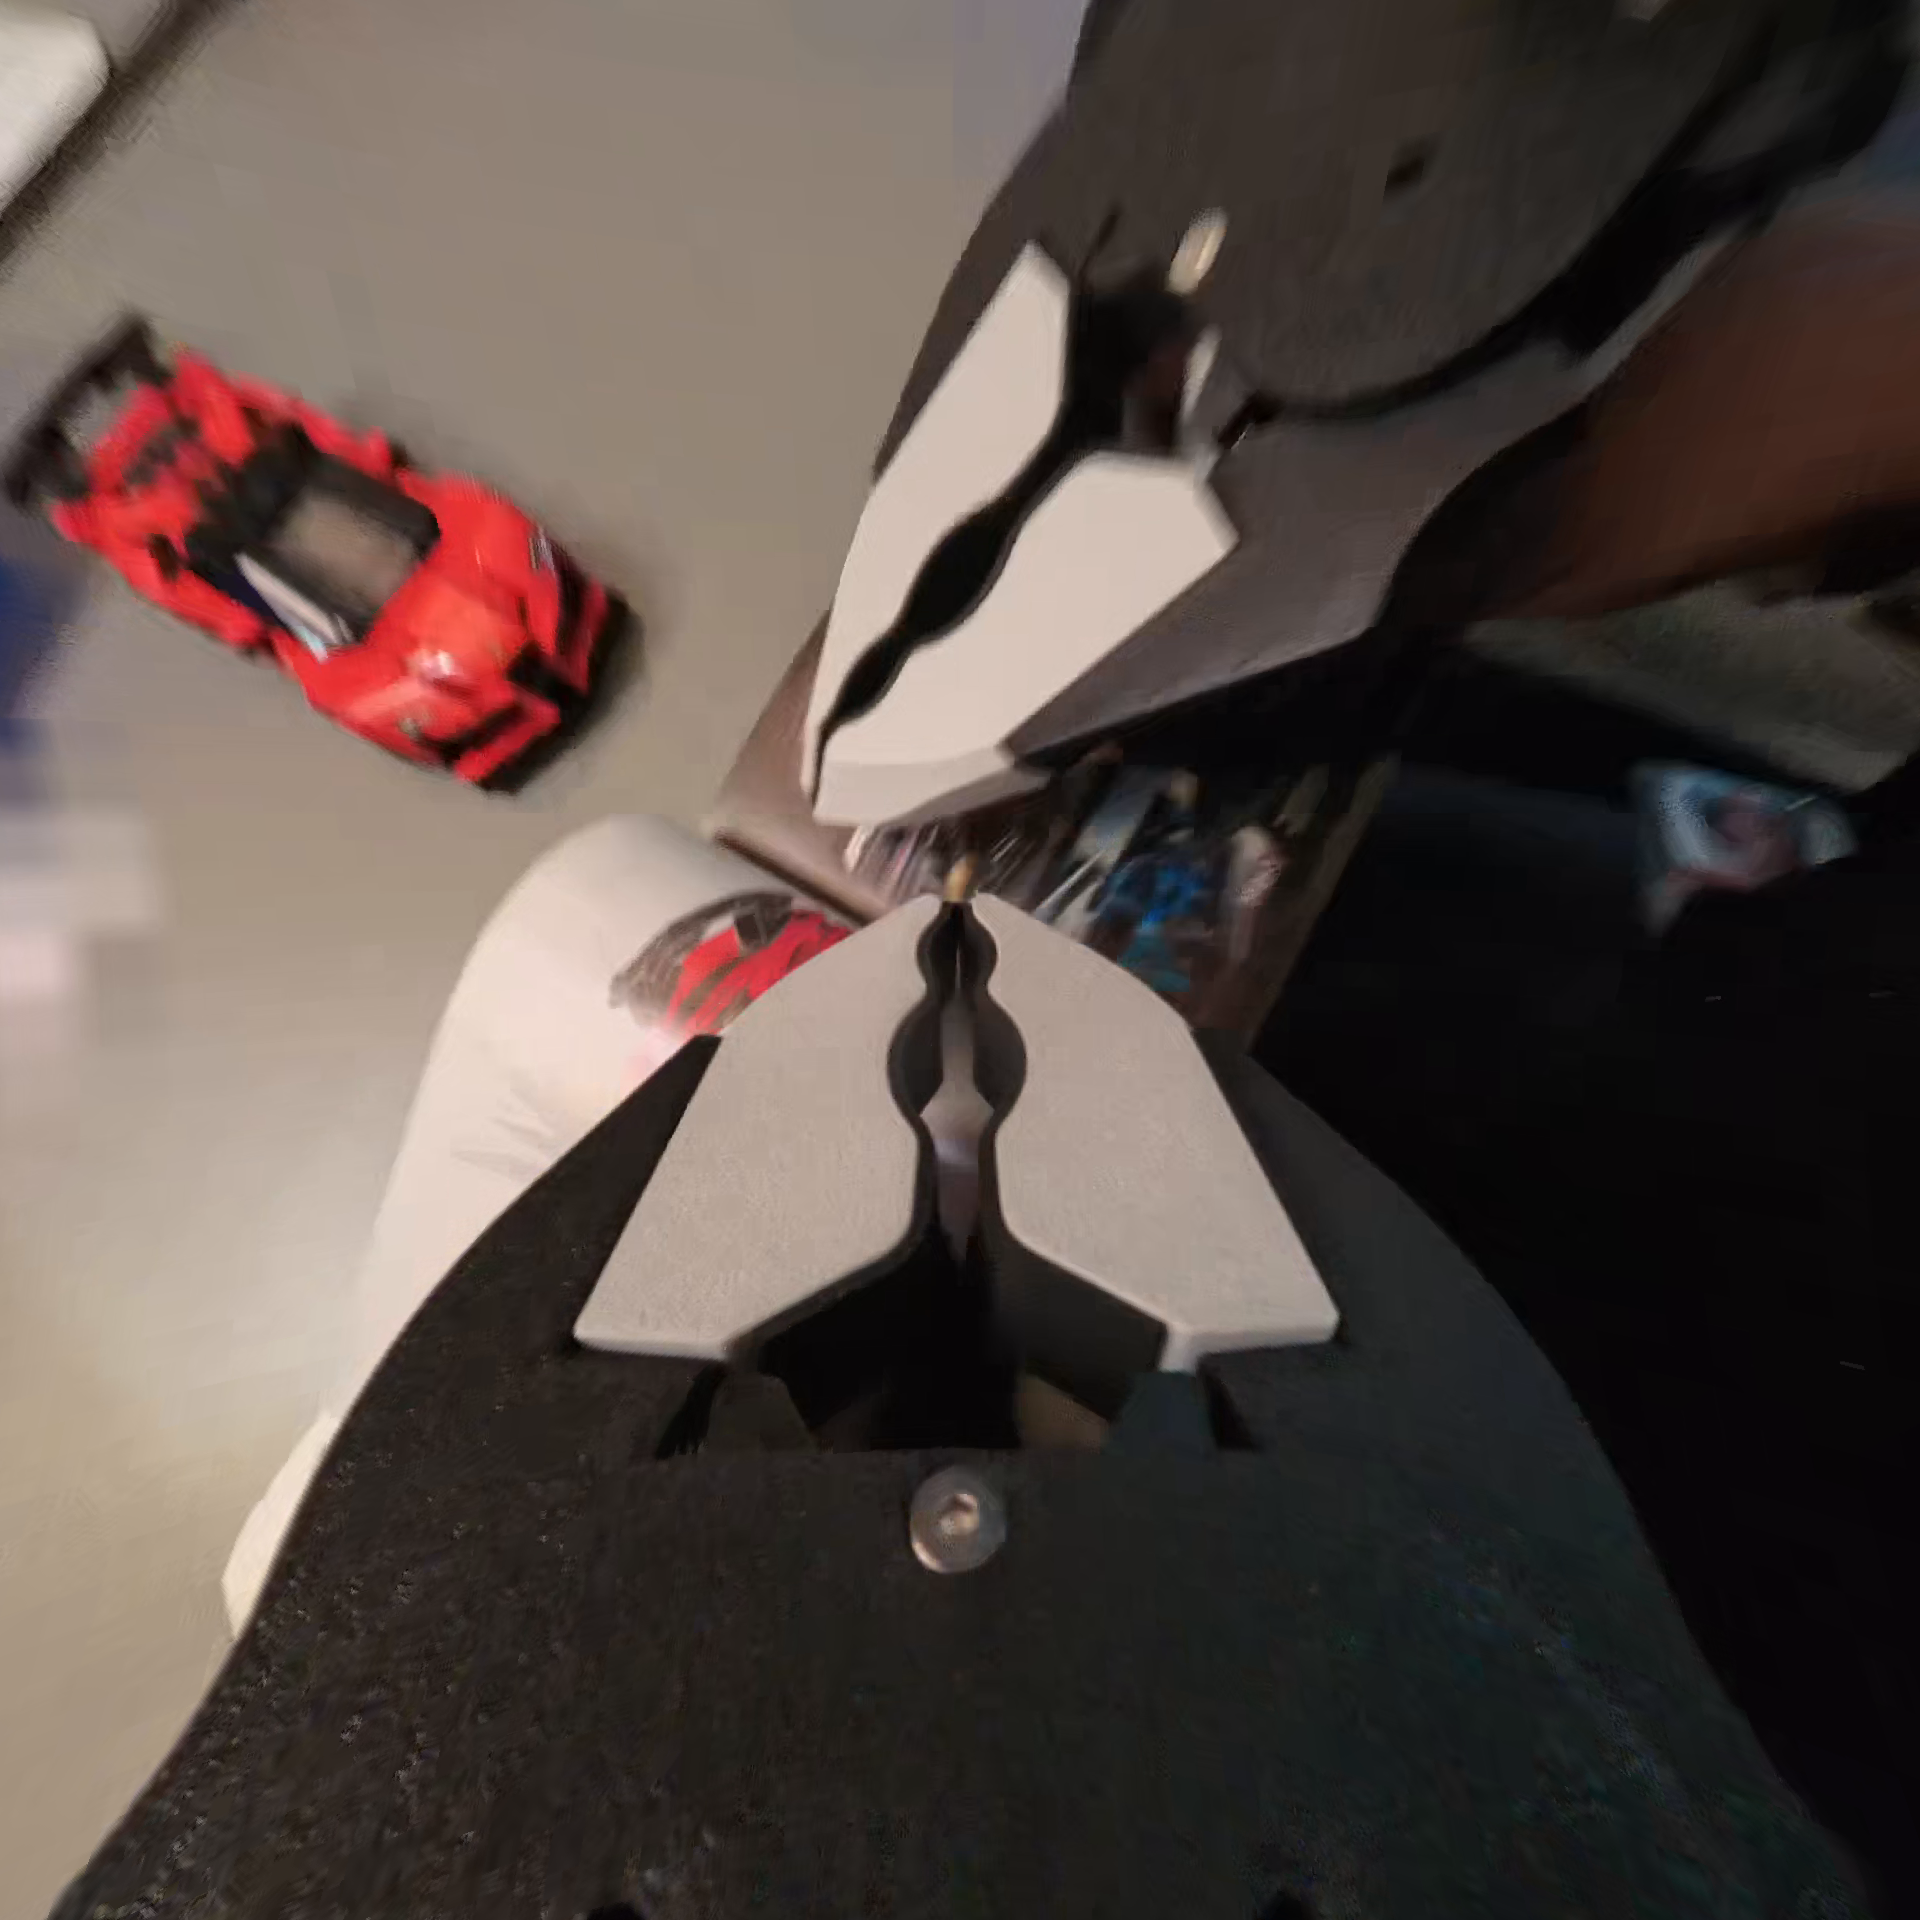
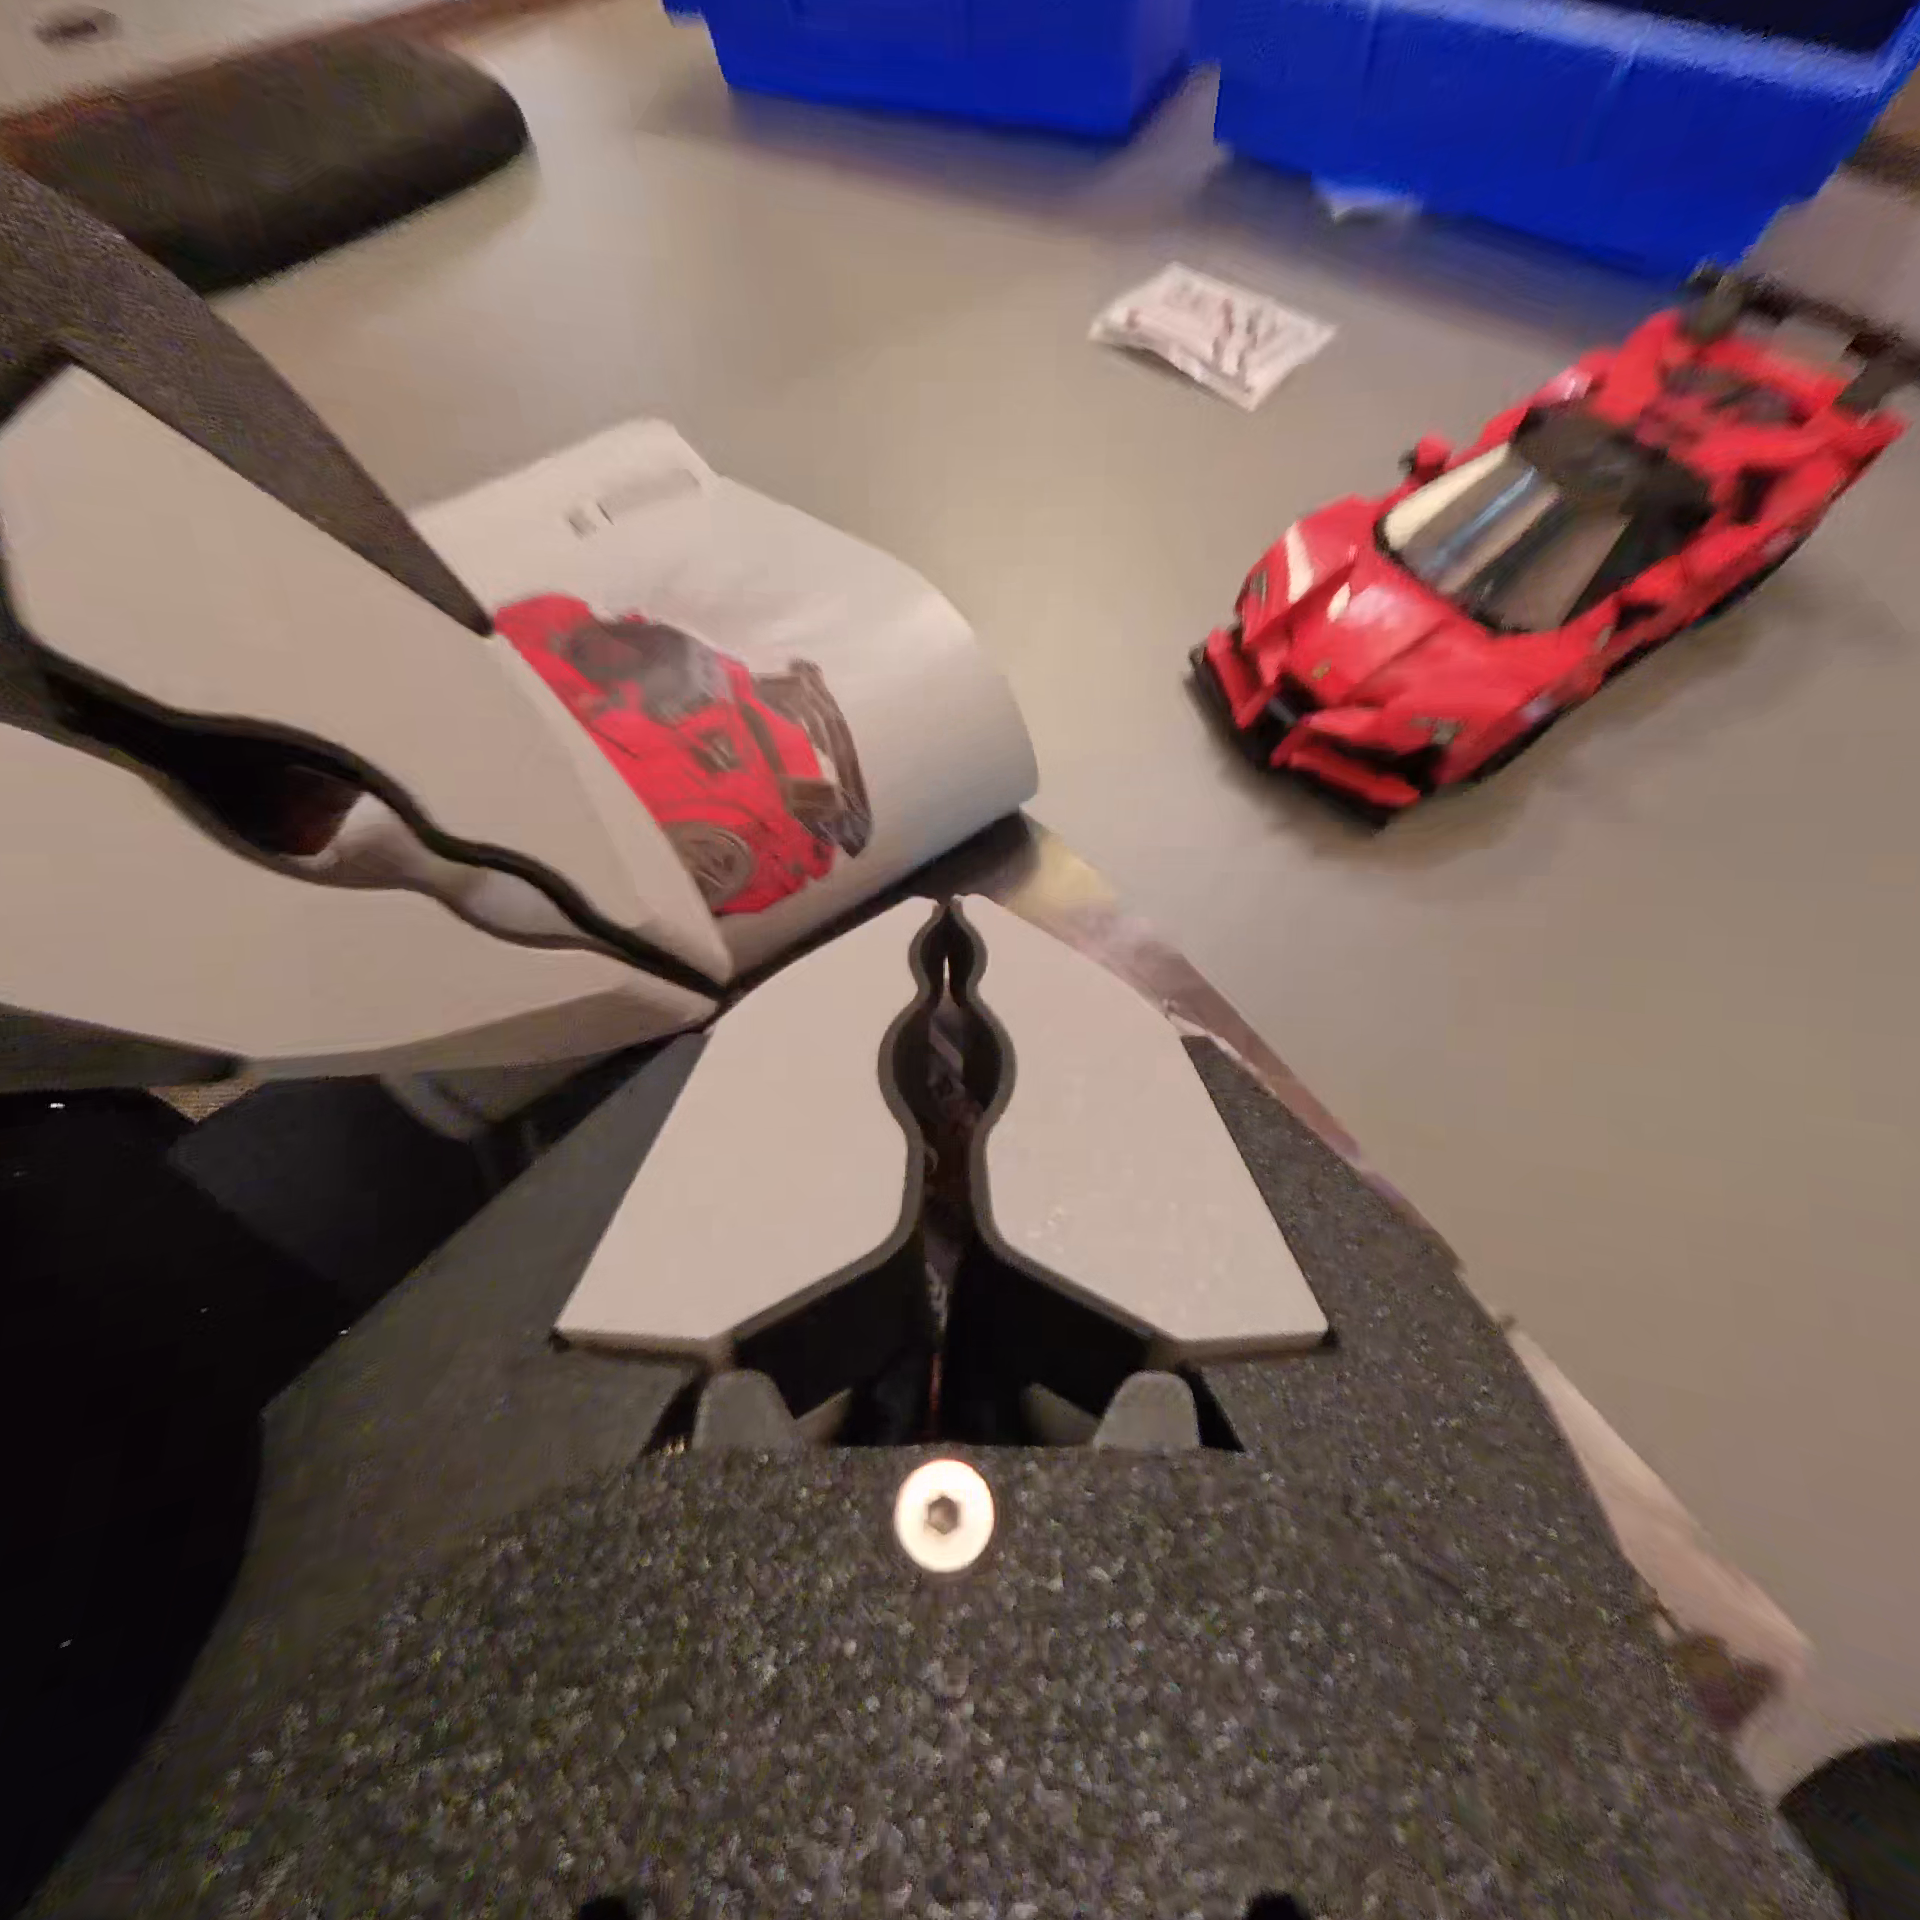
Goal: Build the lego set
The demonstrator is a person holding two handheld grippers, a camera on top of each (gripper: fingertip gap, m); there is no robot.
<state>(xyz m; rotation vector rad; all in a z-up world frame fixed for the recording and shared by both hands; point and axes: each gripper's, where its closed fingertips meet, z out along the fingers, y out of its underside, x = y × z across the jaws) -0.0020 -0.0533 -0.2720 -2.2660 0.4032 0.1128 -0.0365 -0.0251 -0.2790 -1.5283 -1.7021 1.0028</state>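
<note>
A built red Lego car (image 1: 343, 561) (image 2: 1538, 582) stands on the grey table. A white instruction booklet with a red car picture on its cover (image 2: 894, 665) (image 1: 520, 1039) is bent upward at the table's near edge. My left gripper (image 1: 956, 914) is shut, with a thin page edge showing between its fingers. It also shows in the right wrist view (image 2: 717, 987), closed at the booklet's lower edge. My right gripper (image 2: 948, 914) is shut on a thin dark sheet beside the booklet. It also shows in the left wrist view (image 1: 831, 769). A colourful inner page (image 1: 1143, 904) lies behind the tips.
A small clear bag of parts (image 2: 1210, 332) lies behind the car. Two blue bins (image 2: 1507, 114) stand along the table's far side. A dark pad (image 2: 281, 145) lies at the far left. The table's near edge (image 2: 1247, 1039) runs diagonally past my right gripper. Spacing between my two grippers at the tips: around 4 cm. From either gripper's tips it is about 20 cm to the built red Lego car (image 1: 343, 561).
</note>
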